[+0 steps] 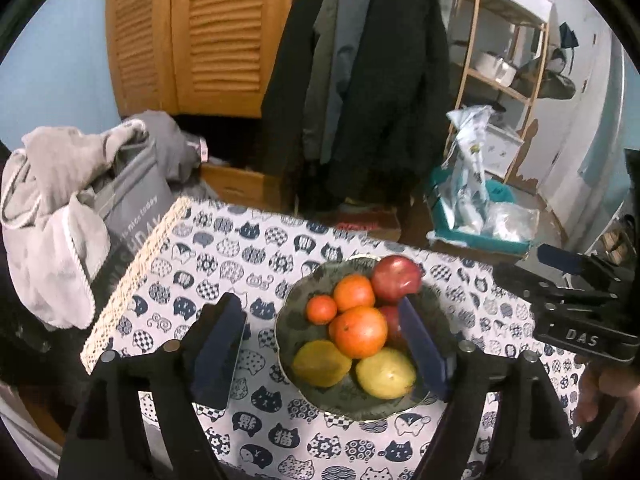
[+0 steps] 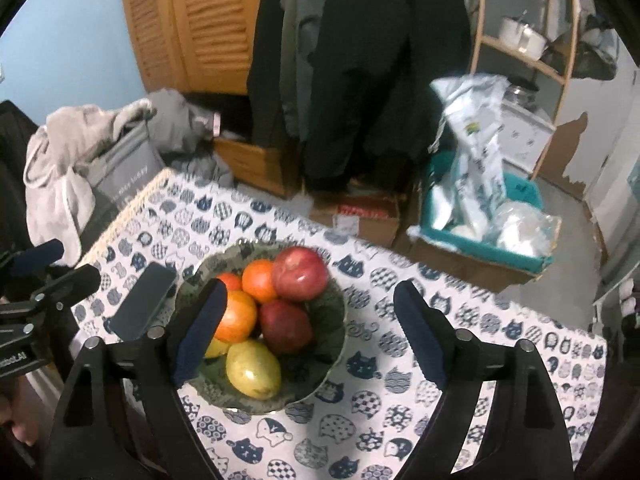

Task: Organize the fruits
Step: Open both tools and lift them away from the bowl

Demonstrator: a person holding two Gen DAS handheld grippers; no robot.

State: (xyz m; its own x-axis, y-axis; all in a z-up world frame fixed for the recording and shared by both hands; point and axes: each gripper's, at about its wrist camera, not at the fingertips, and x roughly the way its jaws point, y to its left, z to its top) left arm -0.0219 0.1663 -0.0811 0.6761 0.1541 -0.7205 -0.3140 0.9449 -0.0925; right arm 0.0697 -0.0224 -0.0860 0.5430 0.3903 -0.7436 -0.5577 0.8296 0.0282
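Fruits (image 1: 360, 332) lie heaped in the bowl (image 1: 288, 336) on the tabletop (image 1: 224, 248), both tools, left (image 1: 320, 344) and right (image 2: 308, 328), gaping empty above, so sorting looks done or pending.

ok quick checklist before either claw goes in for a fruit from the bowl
1. Left claw open: ok, fingers spread wide, nothing between them.
2. Right claw open: ok, also empty.
3. Bowl sitting flat on the cat-print tablecloth: ok.
4. Top fruit reachable: ok, the red apple and the orange lie uncovered on the pile.
5. Claws apart from each other: ok, though both hang close over the bowl, so move one at a time.
6. Place to sort the fruit into: cannot tell, no second dish in view.
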